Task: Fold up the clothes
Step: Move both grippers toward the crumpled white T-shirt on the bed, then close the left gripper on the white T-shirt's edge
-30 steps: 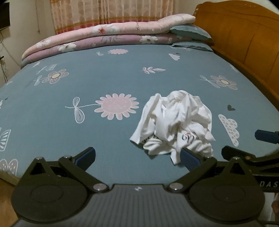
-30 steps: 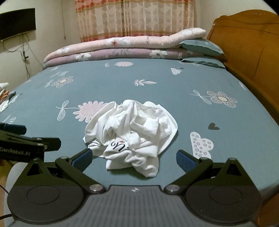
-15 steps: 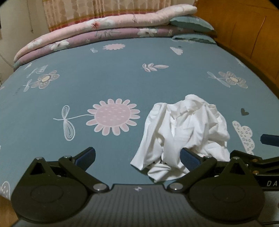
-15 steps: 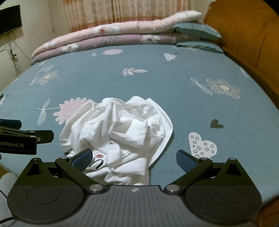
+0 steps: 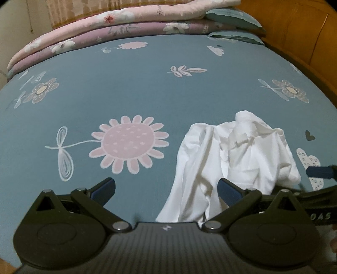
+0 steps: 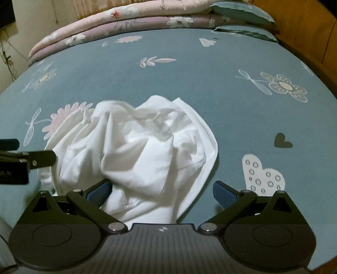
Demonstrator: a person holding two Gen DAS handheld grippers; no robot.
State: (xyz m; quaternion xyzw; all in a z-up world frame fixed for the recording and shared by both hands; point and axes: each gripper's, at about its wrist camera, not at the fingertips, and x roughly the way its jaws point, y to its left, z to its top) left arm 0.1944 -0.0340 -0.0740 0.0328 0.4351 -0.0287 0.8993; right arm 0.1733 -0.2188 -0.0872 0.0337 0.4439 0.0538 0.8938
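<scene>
A crumpled white garment (image 5: 231,160) (image 6: 134,153) lies in a heap on the blue flowered bed sheet (image 5: 147,90) (image 6: 189,88), near the front edge. My left gripper (image 5: 166,189) is open just over the heap's left part, its right finger above the cloth. Open too, my right gripper (image 6: 161,189) hovers over the near right part of the heap, with cloth between its spread fingers. The right gripper's tip (image 5: 320,171) shows at the right edge of the left wrist view. The left gripper's tip (image 6: 31,158) shows at the left edge of the right wrist view.
Folded pink and purple quilts (image 5: 118,27) (image 6: 126,23) and teal pillows (image 5: 231,18) (image 6: 242,12) lie along the bed's far side. A wooden headboard (image 5: 305,31) (image 6: 311,31) rises at the right. Bare sheet stretches left and beyond the heap.
Both grippers have moved forward and down toward the white garment, which now fills more of each view. Its near part with the printed mark has slipped under the grippers.
</scene>
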